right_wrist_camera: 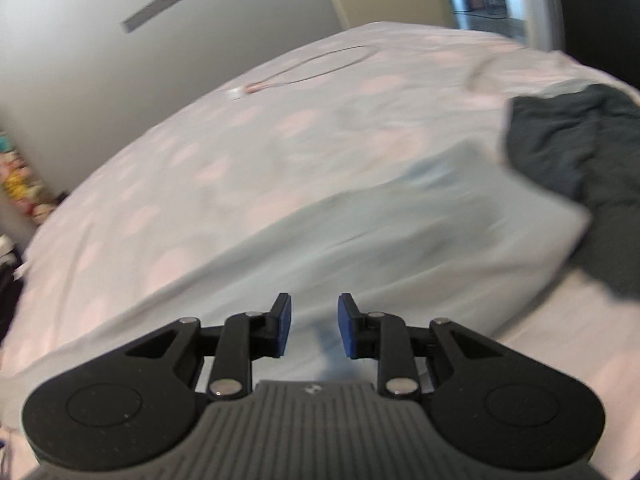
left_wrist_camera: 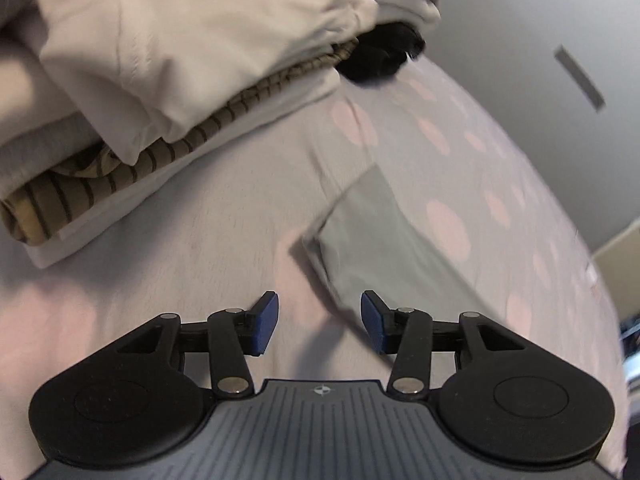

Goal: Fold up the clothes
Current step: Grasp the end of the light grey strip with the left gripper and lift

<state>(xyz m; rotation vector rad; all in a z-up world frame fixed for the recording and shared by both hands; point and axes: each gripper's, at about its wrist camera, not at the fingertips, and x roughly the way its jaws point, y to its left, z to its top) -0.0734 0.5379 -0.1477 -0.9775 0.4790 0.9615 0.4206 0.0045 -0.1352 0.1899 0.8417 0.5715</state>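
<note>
A pale grey-green folded garment lies flat on the pink-dotted bedsheet, just ahead and right of my left gripper, which is open and empty above the sheet. In the right wrist view the same pale garment spreads ahead of my right gripper, which is open and empty just over its near edge. A dark grey garment lies crumpled at the right, partly over the pale one's far corner.
A pile of clothes sits at the upper left: white, olive-striped and black pieces. A thin cable lies on the far sheet. A grey wall stands behind the bed.
</note>
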